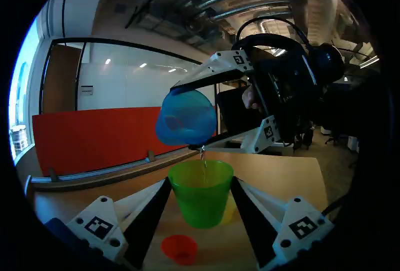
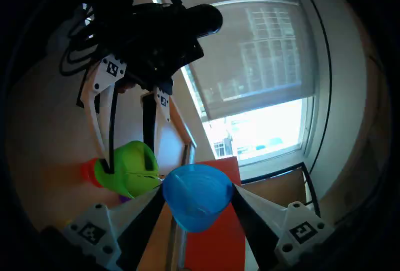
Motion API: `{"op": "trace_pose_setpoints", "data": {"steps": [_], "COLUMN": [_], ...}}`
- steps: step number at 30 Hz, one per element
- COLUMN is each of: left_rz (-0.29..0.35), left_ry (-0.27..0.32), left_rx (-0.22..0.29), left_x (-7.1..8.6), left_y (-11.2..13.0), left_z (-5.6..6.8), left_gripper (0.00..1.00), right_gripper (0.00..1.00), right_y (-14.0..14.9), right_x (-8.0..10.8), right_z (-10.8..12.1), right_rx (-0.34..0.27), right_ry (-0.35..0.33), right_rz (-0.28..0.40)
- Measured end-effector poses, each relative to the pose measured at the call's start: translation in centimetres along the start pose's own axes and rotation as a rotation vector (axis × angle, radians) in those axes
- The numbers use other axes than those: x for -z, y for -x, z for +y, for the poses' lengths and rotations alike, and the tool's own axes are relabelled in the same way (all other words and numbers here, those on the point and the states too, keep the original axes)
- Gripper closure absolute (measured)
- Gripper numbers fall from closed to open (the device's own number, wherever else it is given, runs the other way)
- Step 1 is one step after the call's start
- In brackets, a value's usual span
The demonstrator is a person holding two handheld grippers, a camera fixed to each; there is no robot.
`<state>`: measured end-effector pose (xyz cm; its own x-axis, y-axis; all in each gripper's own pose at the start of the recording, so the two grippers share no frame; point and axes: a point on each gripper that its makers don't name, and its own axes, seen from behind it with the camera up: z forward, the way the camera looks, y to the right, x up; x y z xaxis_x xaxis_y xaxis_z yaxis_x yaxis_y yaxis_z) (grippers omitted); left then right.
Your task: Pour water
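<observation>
Left gripper view: blue cup [image 1: 186,117] mid-pour

Left gripper view: I look level, close behind the green cup [image 1: 201,196]. Right gripper view: I look tilted sideways, close behind the blue cup [image 2: 196,196]. Both cups appear in both views.

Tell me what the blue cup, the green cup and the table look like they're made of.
The blue cup: probably thin plastic, smooth, translucent; light glows through its wall. The green cup: likely the same plastic; light passes through its wall too. The table: pale wood or wood-look laminate, matte; can't tell which.
</observation>
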<state>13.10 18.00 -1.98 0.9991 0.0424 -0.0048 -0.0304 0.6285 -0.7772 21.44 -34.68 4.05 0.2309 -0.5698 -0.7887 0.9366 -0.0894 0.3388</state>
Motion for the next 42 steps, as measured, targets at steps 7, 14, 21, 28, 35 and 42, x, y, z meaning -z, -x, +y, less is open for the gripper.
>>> {"op": "trace_pose_setpoints", "data": {"steps": [7,14,21,28,35,42], "left_rz": [0.001,0.003,0.004,0.003,0.001,0.0], "left_ry": [-0.001,0.0,0.0,-0.002,-0.001,-0.003], "left_rx": [0.0,-0.002,-0.003,-0.004,-0.004,-0.004], "left_x": [0.1,0.1,0.1,0.1,0.1,0.2], "left_y": [0.0,-0.1,-0.2,-0.1,0.0,0.0], "left_z": [0.0,0.1,0.2,0.1,0.1,0.0], "left_gripper": [0.14,0.14,0.14,0.14,0.14,0.14], "right_gripper": [0.07,0.07,0.08,0.07,0.07,0.08], "right_y": [-0.1,-0.3,-0.4,-0.5,-1.0,-1.4], "right_x": [0.0,0.0,0.1,0.1,0.2,0.1], "right_z": [0.1,0.1,0.3,0.3,0.1,-0.2], "right_rx": [0.012,0.023,0.035,0.044,0.06,0.071], "right_ry": [0.003,0.005,0.009,0.012,0.013,0.011], "right_rz": [-0.002,-0.003,-0.005,-0.005,-0.004,-0.003]}}
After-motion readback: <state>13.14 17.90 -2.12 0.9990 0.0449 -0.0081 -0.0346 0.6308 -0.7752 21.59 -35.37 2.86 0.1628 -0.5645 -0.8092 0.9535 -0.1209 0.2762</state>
